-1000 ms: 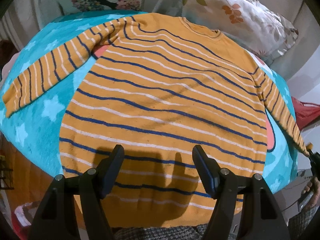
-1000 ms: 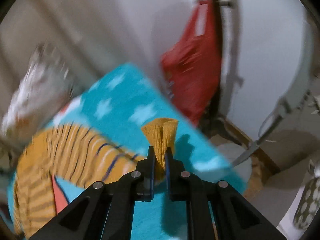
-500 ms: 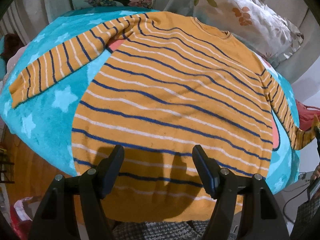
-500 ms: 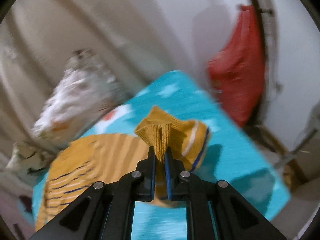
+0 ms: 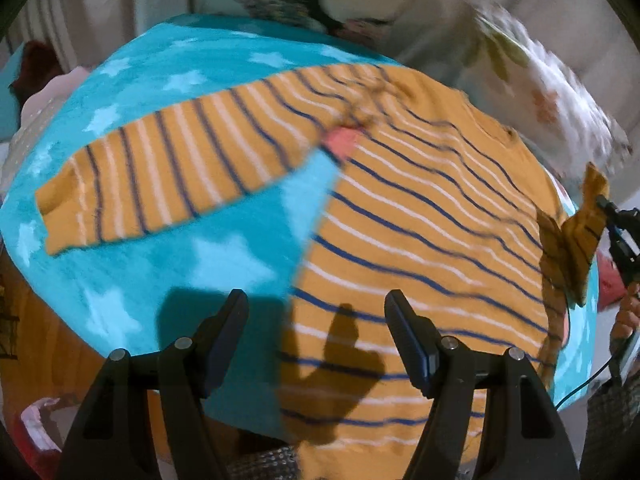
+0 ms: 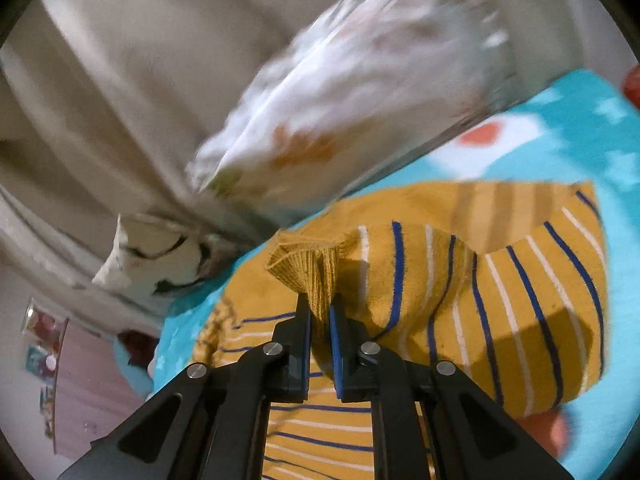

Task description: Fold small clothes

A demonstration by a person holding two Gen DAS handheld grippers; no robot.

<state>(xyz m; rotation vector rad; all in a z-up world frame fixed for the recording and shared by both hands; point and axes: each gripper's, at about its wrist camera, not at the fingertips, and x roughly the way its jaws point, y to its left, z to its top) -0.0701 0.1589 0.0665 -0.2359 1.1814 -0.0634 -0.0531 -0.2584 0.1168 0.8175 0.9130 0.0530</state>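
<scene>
An orange sweater (image 5: 420, 216) with blue and white stripes lies flat on a turquoise star blanket (image 5: 224, 264). Its left sleeve (image 5: 168, 172) lies stretched out to the left. My left gripper (image 5: 316, 312) is open and empty, above the sweater's lower left edge. My right gripper (image 6: 319, 310) is shut on the ribbed cuff (image 6: 308, 268) of the right sleeve (image 6: 520, 300) and holds it lifted and folded over the sweater's body. In the left wrist view this gripper (image 5: 608, 210) shows at the right edge with the raised sleeve (image 5: 576, 240).
Floral pillows (image 5: 552, 92) lean against the back, also in the right wrist view (image 6: 360, 100). The blanket's front edge drops to an orange surface (image 5: 48, 332). A pink wall with pictures (image 6: 60, 380) is at the lower left.
My right gripper has carried the right sleeve cuff up and inward over the sweater's body. My left gripper has swung left, now over the sweater's left edge and blanket.
</scene>
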